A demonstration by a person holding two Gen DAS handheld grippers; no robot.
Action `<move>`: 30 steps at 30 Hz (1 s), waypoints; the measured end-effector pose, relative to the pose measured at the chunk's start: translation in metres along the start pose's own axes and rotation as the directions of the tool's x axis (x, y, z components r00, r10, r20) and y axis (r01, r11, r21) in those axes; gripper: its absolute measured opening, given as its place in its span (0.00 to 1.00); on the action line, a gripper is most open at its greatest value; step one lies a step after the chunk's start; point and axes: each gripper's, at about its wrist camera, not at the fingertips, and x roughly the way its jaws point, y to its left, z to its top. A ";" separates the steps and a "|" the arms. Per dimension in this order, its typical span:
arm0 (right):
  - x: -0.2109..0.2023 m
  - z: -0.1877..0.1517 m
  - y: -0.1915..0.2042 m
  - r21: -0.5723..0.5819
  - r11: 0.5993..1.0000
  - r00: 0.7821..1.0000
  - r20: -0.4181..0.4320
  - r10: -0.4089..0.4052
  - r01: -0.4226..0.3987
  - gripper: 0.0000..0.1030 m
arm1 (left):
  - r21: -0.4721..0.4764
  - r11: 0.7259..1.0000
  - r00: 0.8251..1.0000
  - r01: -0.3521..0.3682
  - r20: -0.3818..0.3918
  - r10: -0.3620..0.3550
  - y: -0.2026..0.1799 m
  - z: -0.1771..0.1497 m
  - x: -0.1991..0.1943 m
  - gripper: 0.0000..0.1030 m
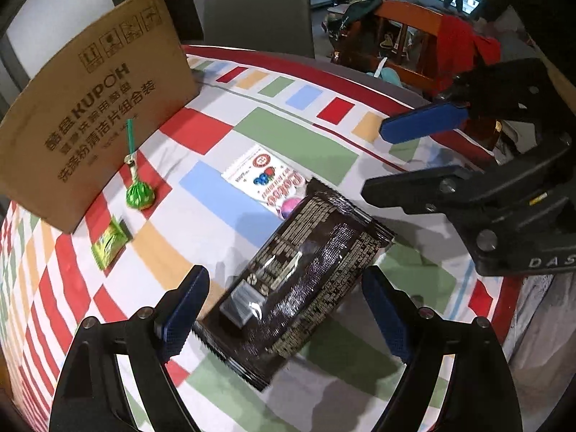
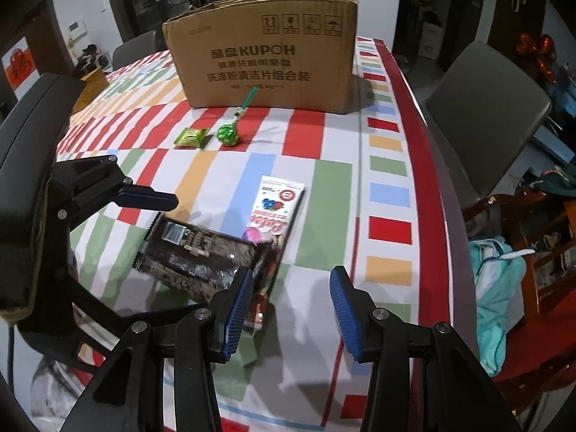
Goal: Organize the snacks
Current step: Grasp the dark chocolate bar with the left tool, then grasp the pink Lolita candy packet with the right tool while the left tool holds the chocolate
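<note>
Checked tablecloth (image 2: 324, 194) holds four snacks (image 2: 201, 252) and one cardboard box (image 2: 266, 61).

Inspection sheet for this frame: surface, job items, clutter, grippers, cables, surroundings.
Surface: table under a checked cloth.
Job items: dark snack packet overlapping the white snack packet; green lollipop and green candy in front of the cardboard box.
Clutter: nothing seen.
Grippers: left gripper open, straddling the dark packet; right gripper open, empty.
Cables: nothing seen.
Surroundings: grey chair, wooden chair with clothes.
</note>
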 end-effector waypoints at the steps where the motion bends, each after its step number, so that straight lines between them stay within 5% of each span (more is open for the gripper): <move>1: 0.000 0.000 -0.001 0.005 1.000 1.000 -0.001 -0.005 0.005 0.44 | -0.007 1.000 1.000 0.007 -0.001 -0.007 0.003 0.002 0.002 0.84; 6: 0.005 0.002 -0.010 0.034 0.999 1.000 -0.013 -0.019 0.019 0.44 | -0.079 0.995 0.999 0.054 0.002 -0.054 0.016 0.007 0.010 0.81; 9: 0.008 0.003 -0.012 0.043 0.999 0.999 -0.021 -0.024 0.025 0.44 | -0.123 0.988 0.996 0.087 -0.001 -0.088 0.022 0.007 0.015 0.67; 17: 0.016 0.005 -0.012 0.055 0.998 0.999 -0.038 0.009 -0.006 0.44 | -0.157 0.981 0.994 0.110 0.033 -0.106 0.024 0.006 0.013 0.53; 24: 0.019 0.007 -0.009 0.045 0.999 0.999 -0.040 0.018 -0.016 0.44 | -0.319 0.945 0.994 0.075 0.100 -0.045 0.036 -0.008 -0.001 0.50; 30: 0.025 0.010 -0.002 0.052 0.995 0.995 -0.045 0.085 -0.082 0.44 | -0.429 0.903 0.988 -0.016 0.132 0.080 0.039 -0.021 -0.024 0.47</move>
